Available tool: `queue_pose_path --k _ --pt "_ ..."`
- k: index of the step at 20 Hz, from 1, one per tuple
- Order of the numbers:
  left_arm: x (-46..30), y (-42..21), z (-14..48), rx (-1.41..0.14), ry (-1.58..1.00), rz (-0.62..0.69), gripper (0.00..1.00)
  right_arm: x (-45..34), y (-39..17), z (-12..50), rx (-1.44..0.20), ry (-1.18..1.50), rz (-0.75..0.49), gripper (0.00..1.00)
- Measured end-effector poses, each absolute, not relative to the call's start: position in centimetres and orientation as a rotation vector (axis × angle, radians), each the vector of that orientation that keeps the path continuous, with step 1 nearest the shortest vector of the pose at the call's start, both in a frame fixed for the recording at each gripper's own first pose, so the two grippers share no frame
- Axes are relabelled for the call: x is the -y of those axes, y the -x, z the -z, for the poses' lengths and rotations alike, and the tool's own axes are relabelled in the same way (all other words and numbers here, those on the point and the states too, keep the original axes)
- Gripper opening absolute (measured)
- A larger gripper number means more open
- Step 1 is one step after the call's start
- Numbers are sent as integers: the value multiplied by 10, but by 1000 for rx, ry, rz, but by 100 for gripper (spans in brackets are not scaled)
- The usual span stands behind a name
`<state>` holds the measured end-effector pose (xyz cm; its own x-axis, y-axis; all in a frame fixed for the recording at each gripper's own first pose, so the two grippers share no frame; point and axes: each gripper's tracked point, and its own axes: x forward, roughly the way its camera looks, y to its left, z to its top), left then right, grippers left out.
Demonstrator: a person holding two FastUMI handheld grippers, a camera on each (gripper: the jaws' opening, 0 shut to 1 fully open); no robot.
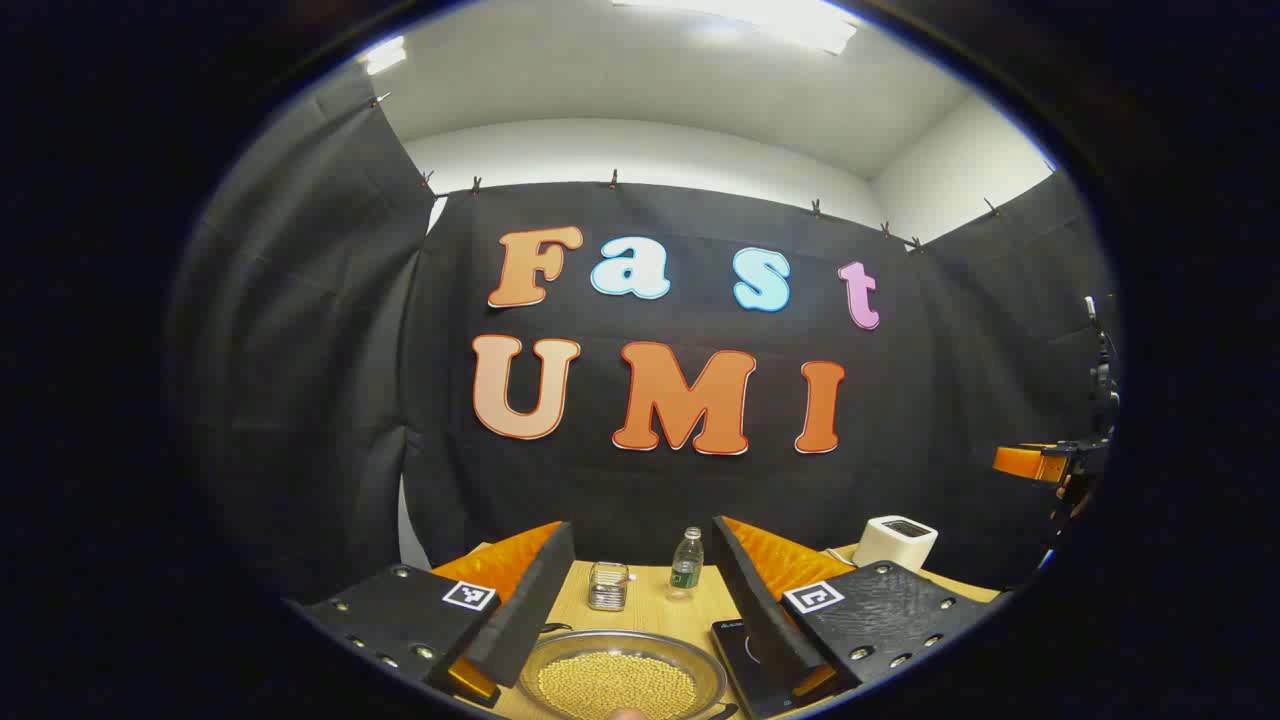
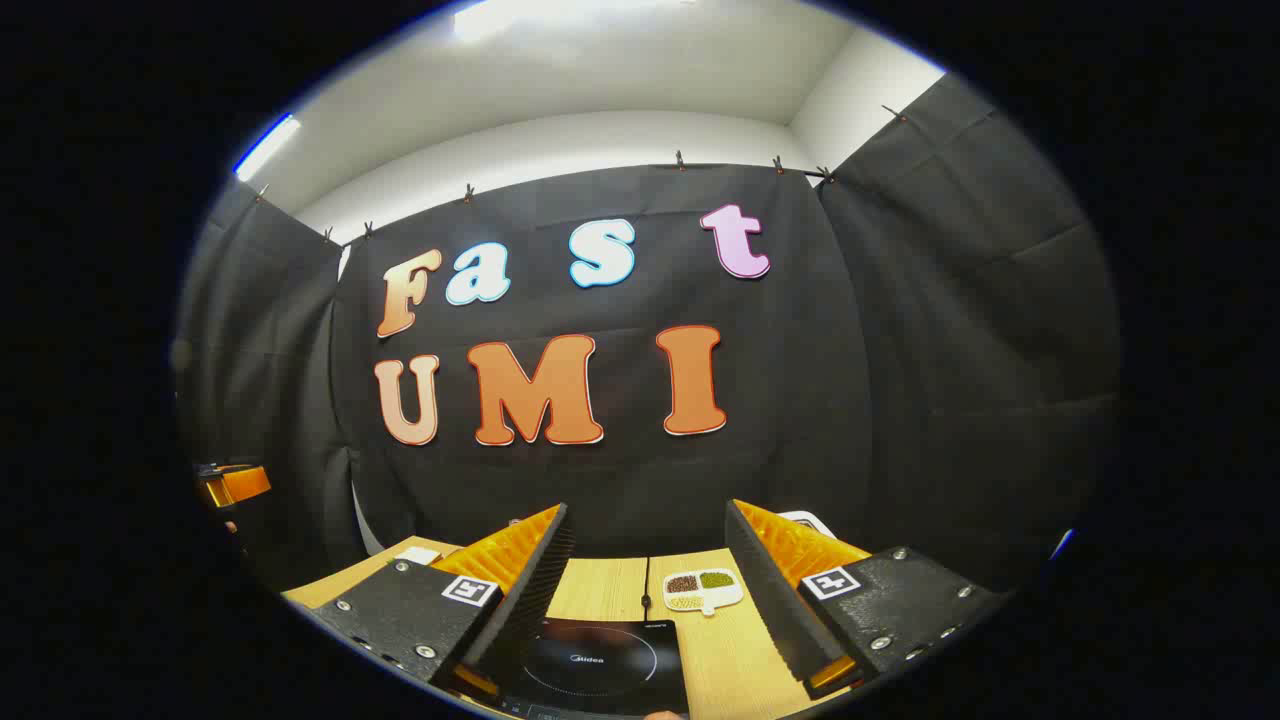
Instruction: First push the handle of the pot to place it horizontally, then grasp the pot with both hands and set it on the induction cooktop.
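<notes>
Wooden worktop [image 1: 655, 600] lay before us, and we held both tongs spread wide, gripping nothing. Between the fingers of the left tongs [image 1: 628, 640] sat the pot [image 1: 620, 680] (a shallow pan of pale beans), with a small jar [image 1: 607, 585] and a bottle [image 1: 686, 562] behind it. Below our right tongs [image 2: 640, 625] lay the induction cooktop [image 2: 600, 670], a divided dish [image 2: 703, 590] just beyond.
</notes>
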<state>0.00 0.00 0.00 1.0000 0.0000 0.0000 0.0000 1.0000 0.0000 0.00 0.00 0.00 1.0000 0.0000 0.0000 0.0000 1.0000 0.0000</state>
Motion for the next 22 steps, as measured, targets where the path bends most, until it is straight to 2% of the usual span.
queue_pose_path --k 22 --pt "-5 6 -4 15 -15 -8 89 7 10 -1 -12 -14 -9 95"
